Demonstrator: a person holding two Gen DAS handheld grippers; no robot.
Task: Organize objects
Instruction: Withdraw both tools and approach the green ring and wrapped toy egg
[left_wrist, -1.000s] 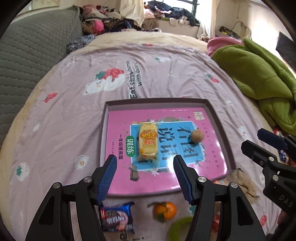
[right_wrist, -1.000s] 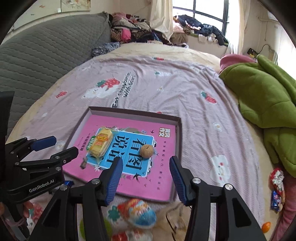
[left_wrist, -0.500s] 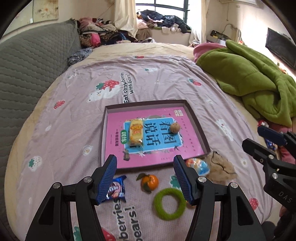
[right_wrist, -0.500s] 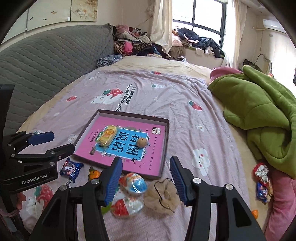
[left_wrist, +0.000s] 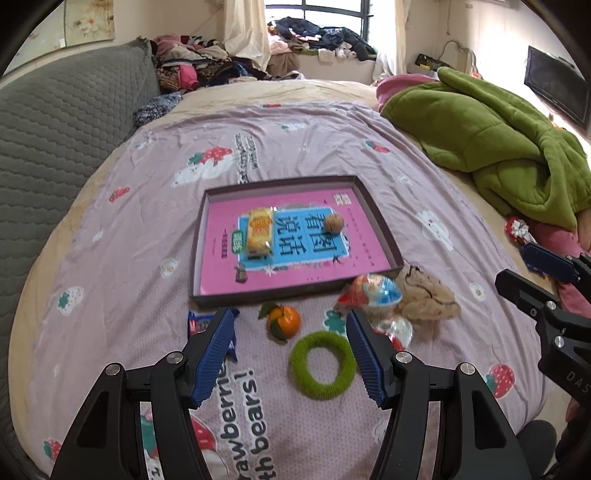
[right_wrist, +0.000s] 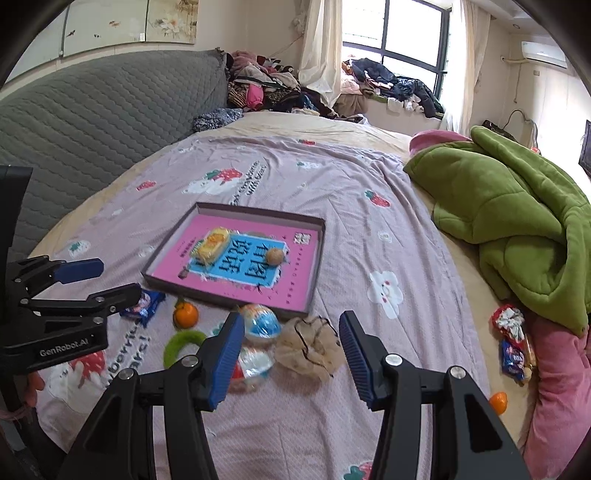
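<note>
A shallow pink box (left_wrist: 218, 236) (right_wrist: 306, 266) lies on the bed with a yellow snack pack (left_wrist: 259, 235) (right_wrist: 212, 246) and a walnut (left_wrist: 334, 223) (right_wrist: 275, 256) in it. In front of it lie a blue snack packet (left_wrist: 197, 325) (right_wrist: 144, 302), a tangerine (left_wrist: 283, 320) (right_wrist: 185, 316), a green hair ring (left_wrist: 322, 364) (right_wrist: 181, 343), a blue toy egg (left_wrist: 373, 291) (right_wrist: 260, 320), a clear-wrapped egg (right_wrist: 251, 369) and a beige scrunchie (left_wrist: 424, 295) (right_wrist: 310, 349). My left gripper (left_wrist: 291, 343) (right_wrist: 94, 278) is open above the tangerine and ring. My right gripper (right_wrist: 291, 350) (left_wrist: 532, 269) is open above the eggs and scrunchie.
A green blanket (left_wrist: 491, 140) (right_wrist: 517, 221) is heaped at the right. Snack wrappers (right_wrist: 511, 339) and a second tangerine (right_wrist: 498, 402) lie by pink fabric at the right edge. A grey headboard (left_wrist: 55, 147) stands on the left, clothes piled at the back.
Both grippers have pulled back and up from the box, so the loose items in front of it have come into view. Both stay open and empty.
</note>
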